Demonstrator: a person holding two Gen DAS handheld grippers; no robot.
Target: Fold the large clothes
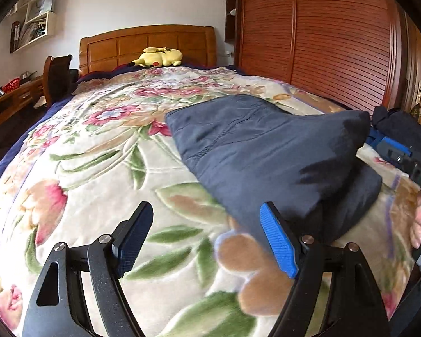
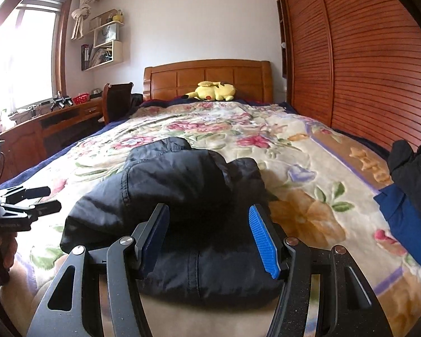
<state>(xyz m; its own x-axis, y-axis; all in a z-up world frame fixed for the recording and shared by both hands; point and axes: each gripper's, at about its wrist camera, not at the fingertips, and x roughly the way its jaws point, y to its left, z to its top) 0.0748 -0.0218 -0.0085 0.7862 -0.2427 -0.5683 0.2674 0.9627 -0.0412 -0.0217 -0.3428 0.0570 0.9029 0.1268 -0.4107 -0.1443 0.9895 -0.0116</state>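
Floral blanket [image 1: 103, 174] covers the bed; on it lies a dark folded garment [image 1: 266, 151]. Just left of the garment, the left gripper [image 1: 207, 238] is spread with nothing between its jaws. At the garment's near edge, the right gripper [image 2: 209, 241] stands spread over the cloth, not pinching it.

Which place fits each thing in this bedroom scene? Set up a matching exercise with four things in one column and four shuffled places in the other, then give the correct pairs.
Things:
1. yellow plush toy
2. dark garment
3. red basket
4. louvred wardrobe doors

Places:
A. on the desk by the window
B. along the bed's right side
C. at the head of the bed, by the headboard
D. bunched on the floral blanket, near the grippers

Pairs: 1-C, 2-D, 3-A, 4-B
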